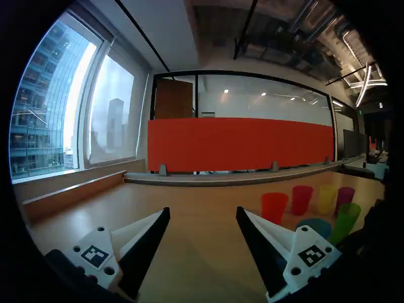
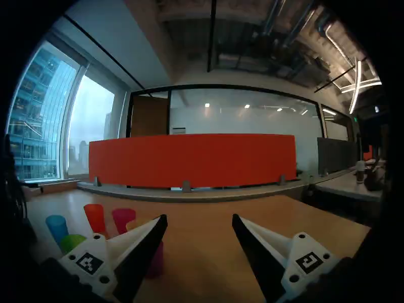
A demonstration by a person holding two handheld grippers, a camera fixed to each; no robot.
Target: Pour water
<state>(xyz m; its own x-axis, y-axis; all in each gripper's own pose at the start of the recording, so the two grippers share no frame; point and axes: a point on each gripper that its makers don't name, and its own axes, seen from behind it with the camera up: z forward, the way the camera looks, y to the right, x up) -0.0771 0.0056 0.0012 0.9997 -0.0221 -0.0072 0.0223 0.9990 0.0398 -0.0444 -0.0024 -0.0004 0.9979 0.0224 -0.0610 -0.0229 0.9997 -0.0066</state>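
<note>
— Where do we see the cups (image 1: 274, 206)?
— Six coloured ones, on the desk (image 1: 151, 202) before the orange divider (image 1: 237, 144); we cannot tell their contents.
— And our claws?
— Both spread, empty: left claw (image 1: 202, 209) and right claw (image 2: 199, 216).

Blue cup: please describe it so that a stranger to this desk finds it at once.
Find the long orange partition behind the wooden desk. Before it, at the left in the right gripper view, stand coloured cups. The blue cup is leftmost, just behind the green cup, and the only blue one.
</note>
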